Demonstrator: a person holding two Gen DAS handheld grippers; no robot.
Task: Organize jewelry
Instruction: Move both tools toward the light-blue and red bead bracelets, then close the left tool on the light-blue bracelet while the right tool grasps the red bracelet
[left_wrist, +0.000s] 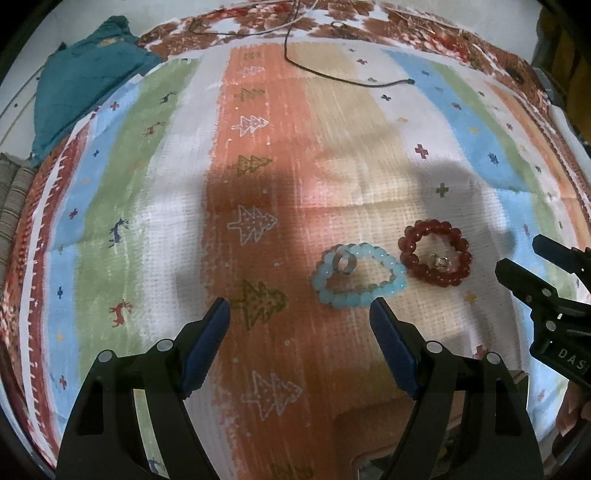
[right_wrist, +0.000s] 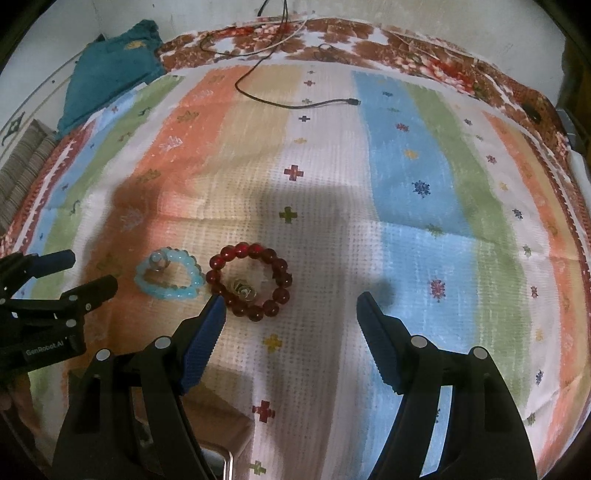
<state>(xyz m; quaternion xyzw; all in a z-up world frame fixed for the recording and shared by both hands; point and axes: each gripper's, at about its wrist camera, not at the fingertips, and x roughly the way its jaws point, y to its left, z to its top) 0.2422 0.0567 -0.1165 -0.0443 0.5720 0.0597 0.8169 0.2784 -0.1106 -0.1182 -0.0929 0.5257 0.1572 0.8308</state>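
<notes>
A light blue bead bracelet lies on the striped cloth with a silver ring standing inside it. Beside it to the right lies a dark red bead bracelet with a gold ornate ring inside. My left gripper is open and empty, just short of the blue bracelet. In the right wrist view the blue bracelet, silver ring, red bracelet and gold ring lie ahead left. My right gripper is open and empty, its left fingertip near the red bracelet.
A black cable lies across the far part of the cloth. A teal cloth bundle sits at the far left. A floral bedspread edges the back. A tan box corner shows under my right gripper.
</notes>
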